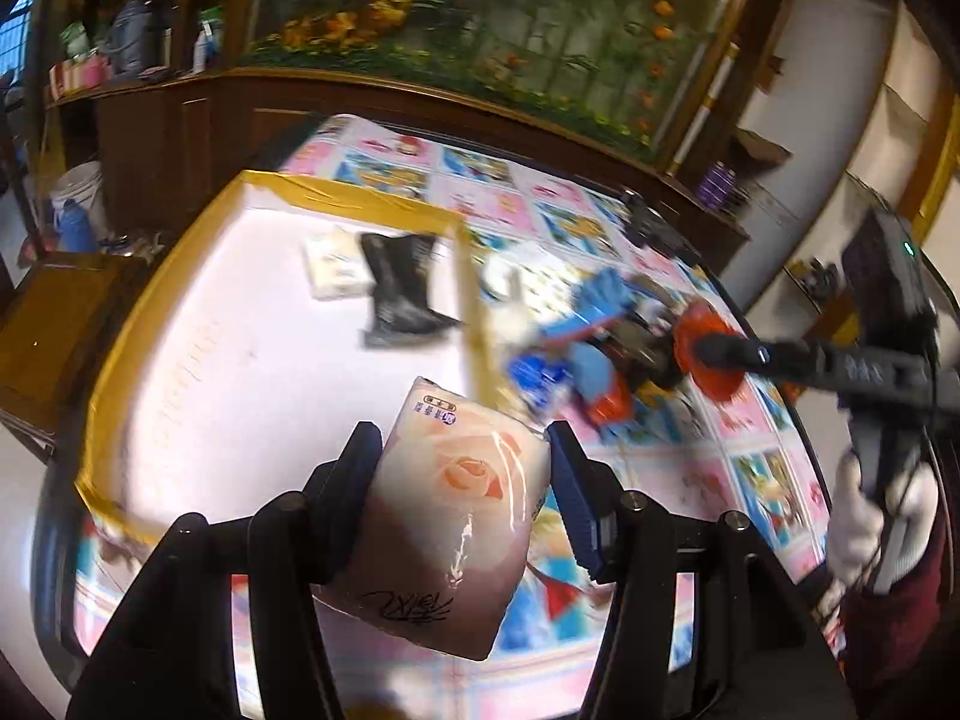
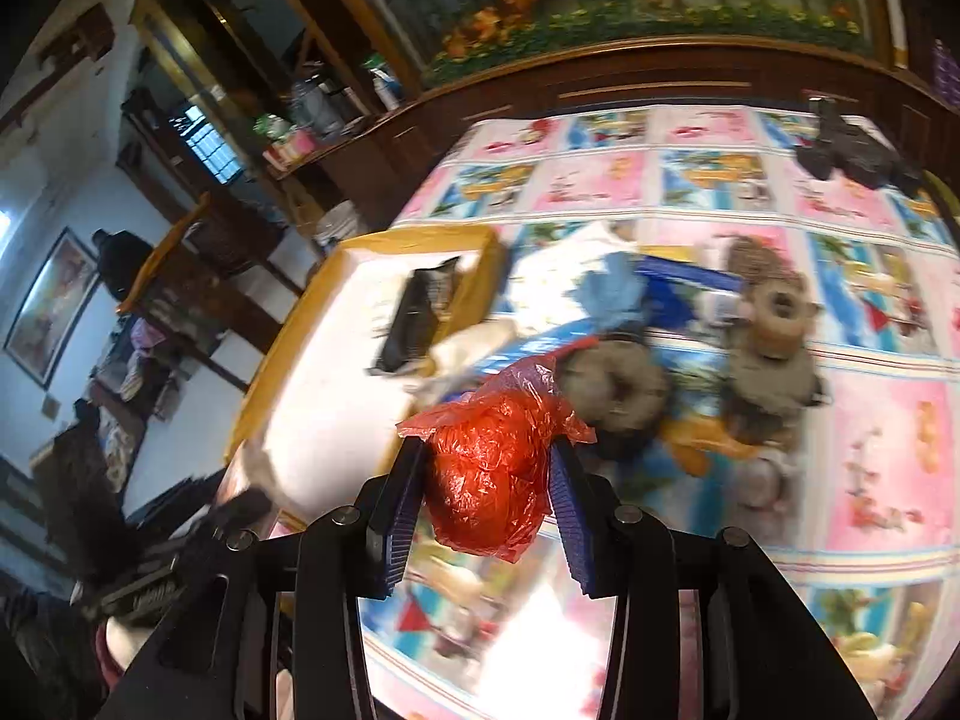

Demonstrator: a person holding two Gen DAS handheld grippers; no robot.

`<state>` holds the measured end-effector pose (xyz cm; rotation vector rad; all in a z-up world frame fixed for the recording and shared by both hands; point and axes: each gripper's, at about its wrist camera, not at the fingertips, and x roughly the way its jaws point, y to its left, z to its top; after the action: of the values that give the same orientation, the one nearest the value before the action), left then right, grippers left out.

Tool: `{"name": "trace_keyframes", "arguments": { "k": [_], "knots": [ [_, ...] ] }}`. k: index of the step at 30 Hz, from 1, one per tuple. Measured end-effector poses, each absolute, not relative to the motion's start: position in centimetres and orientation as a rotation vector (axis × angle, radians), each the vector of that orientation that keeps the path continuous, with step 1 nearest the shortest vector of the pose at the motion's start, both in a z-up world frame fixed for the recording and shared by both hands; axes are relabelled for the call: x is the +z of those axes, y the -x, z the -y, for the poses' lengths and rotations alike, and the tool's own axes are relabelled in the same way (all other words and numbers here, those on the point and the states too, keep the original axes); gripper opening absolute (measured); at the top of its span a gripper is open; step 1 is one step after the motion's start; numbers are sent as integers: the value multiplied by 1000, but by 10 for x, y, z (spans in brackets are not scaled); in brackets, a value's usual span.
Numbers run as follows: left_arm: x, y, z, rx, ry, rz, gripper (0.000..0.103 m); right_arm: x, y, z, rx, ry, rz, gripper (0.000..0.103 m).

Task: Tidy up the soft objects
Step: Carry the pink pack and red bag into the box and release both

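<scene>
My left gripper (image 1: 465, 444) is shut on a white tissue pack (image 1: 456, 504) printed with a peach rose, held above the near edge of a white tray (image 1: 210, 348) rimmed in yellow tape. A black sock (image 1: 402, 294) and another tissue pack (image 1: 336, 267) lie in that tray. My right gripper (image 2: 489, 468) is shut on a crumpled red plastic bag (image 2: 498, 468), over the patterned tablecloth (image 2: 888, 450) just right of the tray (image 2: 336, 420). In the left wrist view the right gripper (image 1: 708, 351) shows at right with the red bag (image 1: 714, 354).
A blurred pile lies right of the tray: a blue glove (image 2: 612, 294), blue packaging (image 2: 690, 282), grey-brown plush pieces (image 2: 774, 336). A black device (image 2: 852, 150) sits at the table's far corner. A dark wooden cabinet (image 1: 180, 138) stands behind. A white-gloved hand (image 1: 870, 516) holds the right gripper.
</scene>
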<state>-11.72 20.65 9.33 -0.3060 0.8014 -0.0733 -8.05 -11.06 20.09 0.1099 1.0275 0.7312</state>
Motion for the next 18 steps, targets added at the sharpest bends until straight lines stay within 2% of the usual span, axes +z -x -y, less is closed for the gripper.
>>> {"name": "trace_keyframes", "arguments": {
  "k": [9, 18],
  "knots": [
    [64, 25, -283, 21, 433, -868, 55, 170, 63, 2, 876, -64, -1077, 40],
    [44, -53, -324, 138, 427, -855, 56, 134, 19, -76, 905, -75, -1147, 40]
  ]
}}
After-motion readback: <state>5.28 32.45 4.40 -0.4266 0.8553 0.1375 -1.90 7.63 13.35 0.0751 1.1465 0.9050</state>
